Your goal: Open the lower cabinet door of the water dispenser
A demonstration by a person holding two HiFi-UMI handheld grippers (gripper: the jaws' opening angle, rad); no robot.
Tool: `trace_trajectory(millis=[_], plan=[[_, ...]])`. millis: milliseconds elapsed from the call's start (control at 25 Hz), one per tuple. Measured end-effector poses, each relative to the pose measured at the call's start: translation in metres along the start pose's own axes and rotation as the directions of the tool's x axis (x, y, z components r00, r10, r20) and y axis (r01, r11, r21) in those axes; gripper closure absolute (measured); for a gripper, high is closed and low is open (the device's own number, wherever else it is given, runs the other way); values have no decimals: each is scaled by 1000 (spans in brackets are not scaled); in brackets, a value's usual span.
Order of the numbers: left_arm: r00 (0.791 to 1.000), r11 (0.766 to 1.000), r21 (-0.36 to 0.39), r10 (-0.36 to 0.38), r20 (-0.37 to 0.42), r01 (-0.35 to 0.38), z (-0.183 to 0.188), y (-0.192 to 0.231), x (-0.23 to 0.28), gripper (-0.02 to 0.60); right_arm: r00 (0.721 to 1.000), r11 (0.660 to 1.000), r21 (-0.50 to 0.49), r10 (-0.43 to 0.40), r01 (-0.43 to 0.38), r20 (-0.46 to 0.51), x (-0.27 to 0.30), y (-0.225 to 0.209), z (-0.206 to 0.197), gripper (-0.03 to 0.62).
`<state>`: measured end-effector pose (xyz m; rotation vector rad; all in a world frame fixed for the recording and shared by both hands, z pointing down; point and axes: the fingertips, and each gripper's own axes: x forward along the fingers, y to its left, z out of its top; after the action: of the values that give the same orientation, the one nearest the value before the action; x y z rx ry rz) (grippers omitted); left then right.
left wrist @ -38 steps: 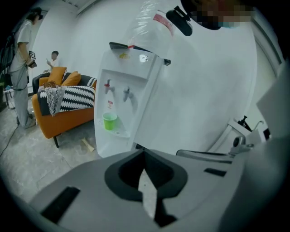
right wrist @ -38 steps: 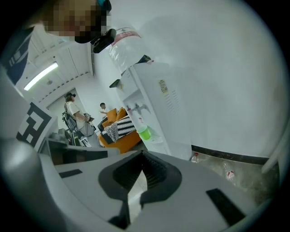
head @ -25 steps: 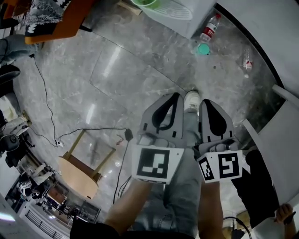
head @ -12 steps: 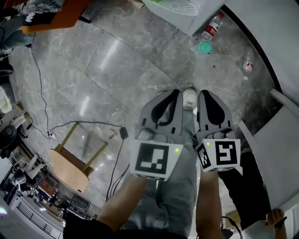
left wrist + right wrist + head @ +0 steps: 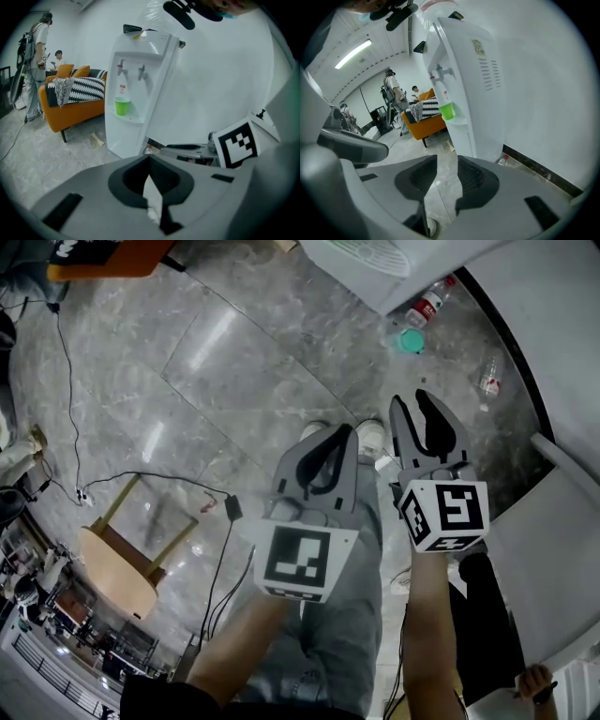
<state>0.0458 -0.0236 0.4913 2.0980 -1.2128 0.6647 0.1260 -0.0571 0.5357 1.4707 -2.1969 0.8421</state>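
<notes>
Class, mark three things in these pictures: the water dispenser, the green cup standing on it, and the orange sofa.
water dispenser (image 5: 123,138), left gripper view, lower white front.
green cup (image 5: 122,107), left gripper view, side wall.
orange sofa (image 5: 77,112), left gripper view, seat front.

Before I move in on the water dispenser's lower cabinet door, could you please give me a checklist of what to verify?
1. Right gripper ready: ok; its jaws have just been opening and stand apart, with only floor between them.
2. Left gripper free: ok; jaws together, holding nothing.
3. Water dispenser in sight: ok; ahead in both gripper views.
4. Close enough to touch it: not ok; both grippers are apart from it.
5. Door handle found: cannot tell; the lower front shows no clear handle.
6. Base area clear: not ok; a bottle and a teal round object lie there.
</notes>
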Motion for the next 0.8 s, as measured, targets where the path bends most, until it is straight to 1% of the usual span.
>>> trace_trajectory(millis=[120, 200, 280, 400, 560, 640, 800], plan=[[1000, 1000, 11, 3, 5, -3, -1, 3, -2, 571, 1000, 999, -35, 6, -6, -7, 10, -6, 2, 450], [1000, 1000, -5, 13, 4, -13, -1, 5, -2, 571, 1000, 998, -54, 11, -12, -12, 17, -11, 4, 448], [1000, 999, -22, 24, 6, -24, -1, 7, -2, 571, 1000, 997, -73, 16, -18, -19, 25, -16, 6, 436], [999, 999, -29, 34, 15, -33, 0, 12, -3, 571, 999, 994, -102, 25, -29, -38, 37, -20, 8, 416], [999, 998, -39, 41, 1, -41, -1, 18, -3, 571, 997, 989, -146, 28, -38, -66, 53, -26, 11, 391], [999, 998, -42, 48, 4, -47, -1, 21, -3, 571, 997, 987, -155, 33, -43, -69, 59, -30, 13, 378], [998, 997, -54, 59, 10, -59, -3, 26, -6, 571, 996, 989, -135, 51, -60, -71, 72, -37, 12, 364]])
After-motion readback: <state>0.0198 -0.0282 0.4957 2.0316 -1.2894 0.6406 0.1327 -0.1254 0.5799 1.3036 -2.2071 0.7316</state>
